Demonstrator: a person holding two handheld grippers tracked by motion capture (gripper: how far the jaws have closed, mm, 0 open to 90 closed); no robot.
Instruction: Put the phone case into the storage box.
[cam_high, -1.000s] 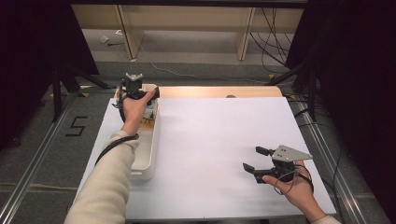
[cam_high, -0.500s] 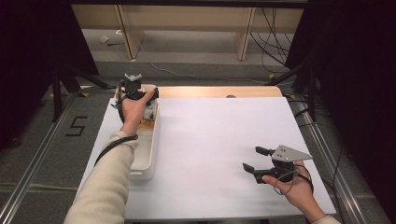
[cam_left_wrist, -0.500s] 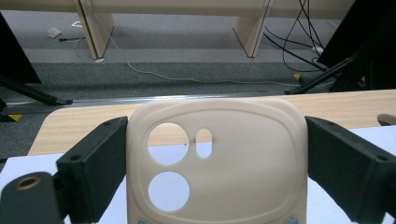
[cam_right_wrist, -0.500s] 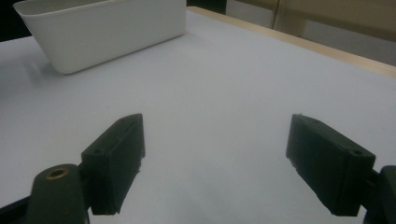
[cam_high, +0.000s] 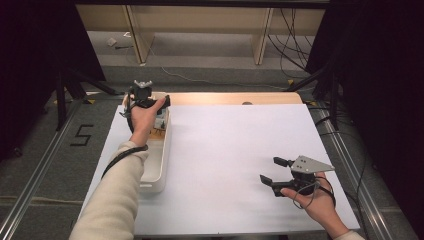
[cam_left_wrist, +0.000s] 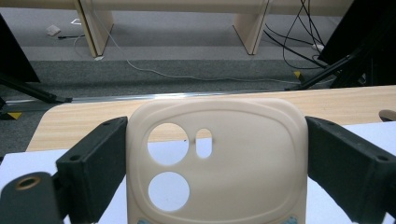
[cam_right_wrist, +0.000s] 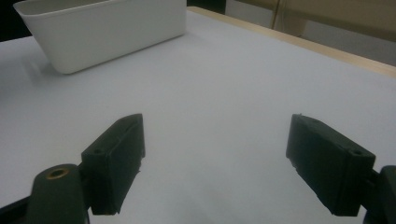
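A beige phone case (cam_left_wrist: 243, 168) with round camera holes stands upright between the jaws of my left gripper (cam_left_wrist: 215, 123), which is shut on its two sides. In the high view the left gripper (cam_high: 144, 96) is held over the far end of a long white bin (cam_high: 156, 167) at the table's left. Some small items (cam_high: 160, 126) lie inside the bin, too small to identify. My right gripper (cam_high: 274, 170) hovers low over the white table sheet (cam_high: 235, 145) at the near right, open, with nothing between its jaws (cam_right_wrist: 215, 121).
The white bin (cam_right_wrist: 107, 28) lies far off to the left of the right gripper. A bare wooden strip (cam_high: 225, 98) runs along the table's far edge. Beyond it are the floor, cables (cam_left_wrist: 187, 74) and bench legs.
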